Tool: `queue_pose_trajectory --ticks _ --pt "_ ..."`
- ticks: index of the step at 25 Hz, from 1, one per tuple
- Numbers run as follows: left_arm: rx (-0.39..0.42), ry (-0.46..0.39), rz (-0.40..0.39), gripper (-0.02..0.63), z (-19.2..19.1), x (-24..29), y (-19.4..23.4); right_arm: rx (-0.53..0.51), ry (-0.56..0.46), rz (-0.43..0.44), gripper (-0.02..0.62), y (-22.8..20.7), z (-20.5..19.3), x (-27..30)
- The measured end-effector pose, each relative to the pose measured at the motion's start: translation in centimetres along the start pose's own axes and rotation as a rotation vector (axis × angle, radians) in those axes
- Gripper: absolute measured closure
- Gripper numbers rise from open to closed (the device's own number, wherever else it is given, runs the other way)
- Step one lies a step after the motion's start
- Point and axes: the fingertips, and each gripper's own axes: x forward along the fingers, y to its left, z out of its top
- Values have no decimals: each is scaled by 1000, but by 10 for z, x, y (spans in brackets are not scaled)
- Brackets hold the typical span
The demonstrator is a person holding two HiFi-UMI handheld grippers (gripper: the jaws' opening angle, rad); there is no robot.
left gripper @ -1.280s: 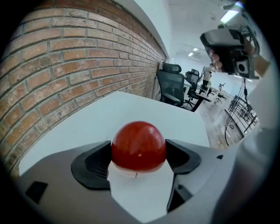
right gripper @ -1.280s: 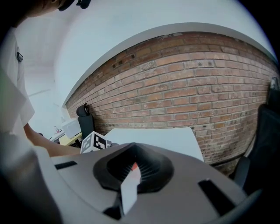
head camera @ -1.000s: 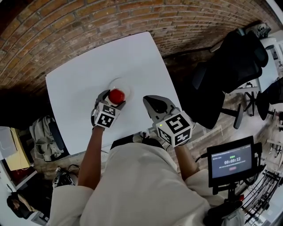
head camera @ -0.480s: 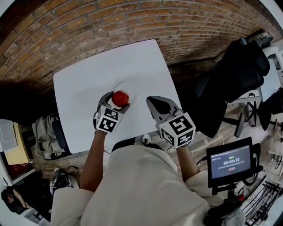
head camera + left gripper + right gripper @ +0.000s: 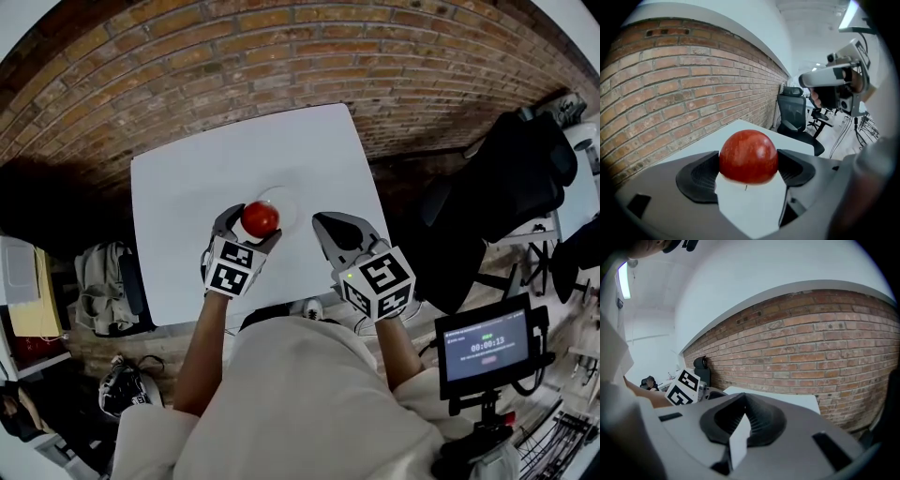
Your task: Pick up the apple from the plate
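Observation:
A red apple (image 5: 260, 218) sits clamped in my left gripper (image 5: 251, 225), lifted above the white table (image 5: 187, 197). In the left gripper view the apple (image 5: 748, 156) fills the gap between the two dark pads (image 5: 698, 176). The white plate (image 5: 284, 205) lies on the table just right of and behind the apple, bare. My right gripper (image 5: 337, 229) hovers to the right of the plate, jaws pressed together with nothing held. In the right gripper view its gripper (image 5: 740, 420) shows the pads meeting.
A brick wall (image 5: 234, 66) runs behind the table. A black office chair (image 5: 497, 178) stands to the right, a screen on a stand (image 5: 487, 347) at lower right. Bags (image 5: 98, 291) lie on the floor at left.
My left gripper has risen a little with the apple, off the plate. The head view has shifted, so the table sits lower and further right in the picture. The right gripper stays shut.

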Motion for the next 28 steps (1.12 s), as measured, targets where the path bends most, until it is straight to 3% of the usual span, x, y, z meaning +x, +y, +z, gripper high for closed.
queue_pose_trajectory --ticks 6,19,28 --pt "-65 -62 -5 225 11 -22 2 -27 -22 18 594 7 11 2" --pt "-85 -191 49 225 33 -60 17 -84 -41 48 594 17 29 7" --pt "-36 -265 103 225 52 -86 20 -125 -76 80 594 30 46 10"
